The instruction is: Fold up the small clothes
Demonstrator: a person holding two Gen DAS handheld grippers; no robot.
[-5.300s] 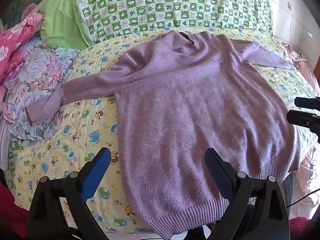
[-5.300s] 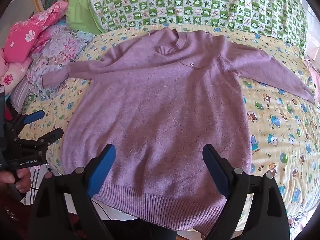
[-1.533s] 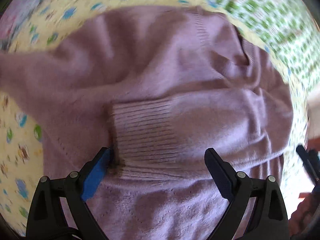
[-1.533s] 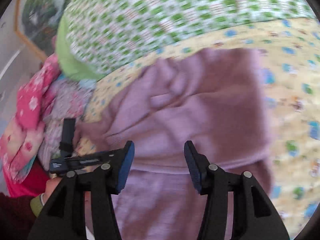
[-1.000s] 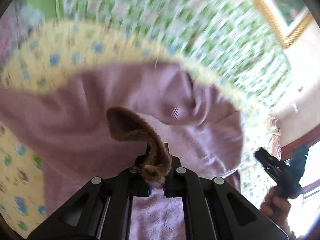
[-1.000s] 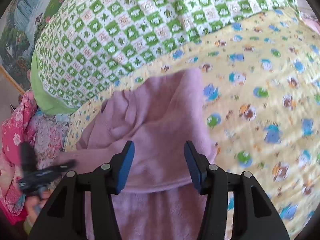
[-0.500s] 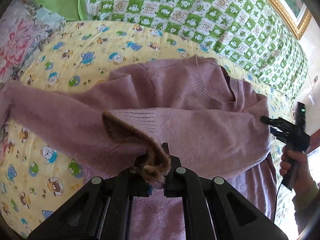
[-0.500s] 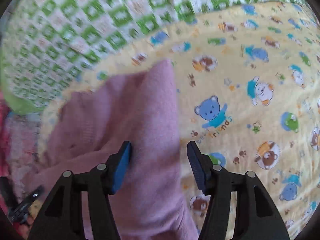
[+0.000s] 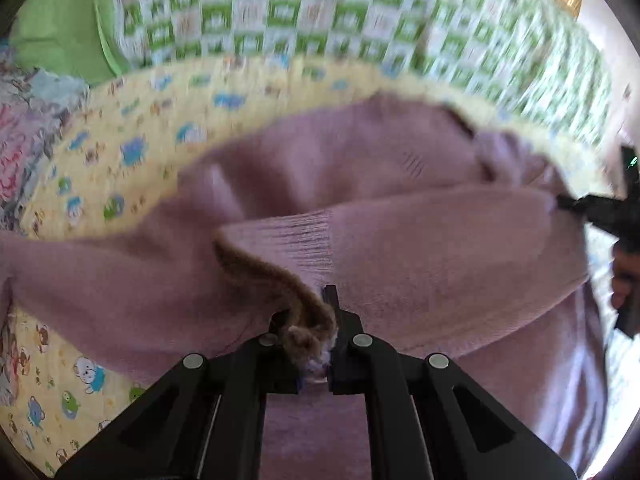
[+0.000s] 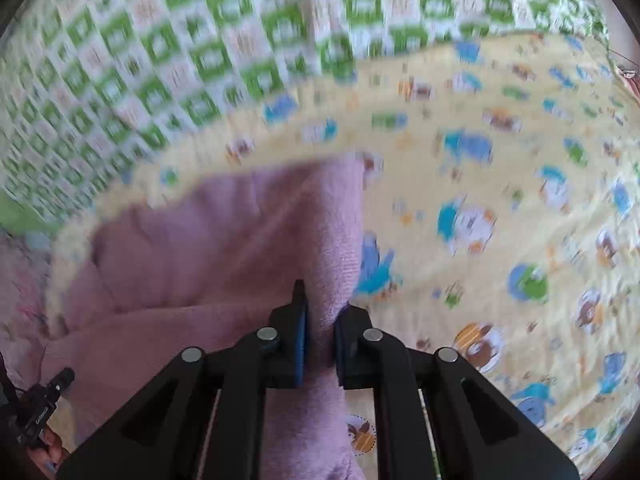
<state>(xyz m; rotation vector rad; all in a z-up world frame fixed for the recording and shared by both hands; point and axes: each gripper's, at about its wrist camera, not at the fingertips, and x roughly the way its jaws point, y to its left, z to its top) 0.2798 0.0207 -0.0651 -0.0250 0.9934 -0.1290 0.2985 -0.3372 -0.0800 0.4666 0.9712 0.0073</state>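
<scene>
A soft lilac knitted sweater (image 9: 400,248) lies spread on a bed covered by a pale yellow sheet printed with cartoon bears and frogs (image 9: 132,148), its neckline toward the head of the bed, where a green-and-white checked quilt (image 9: 304,12) is banked up. One long sleeve is folded across the chest, and the ribbed cuff (image 9: 296,236) at its end sits near the middle of the garment. The black left gripper (image 9: 316,344) is clenched on the edge of that cuff, a twisted roll of knit pinched between its jaws and rising out of them. The other sleeve runs out toward the left edge of the bed, where a heap of floral pink and grey fabric (image 9: 20,140) lies.

At the sweater's right side, the black right gripper (image 10: 318,344) with blue pads (image 10: 301,344) is closing, a thick fold of the lilac knit standing between its jaws and pressed by the pads. The sheet lies bare to the right of that fold. In the left wrist view the same gripper shows at the garment's right edge, a person's hand (image 9: 624,276) wrapped round its handle. In the right wrist view the left gripper appears at the lower left corner, fingers beneath it. Both views are blurred.
</scene>
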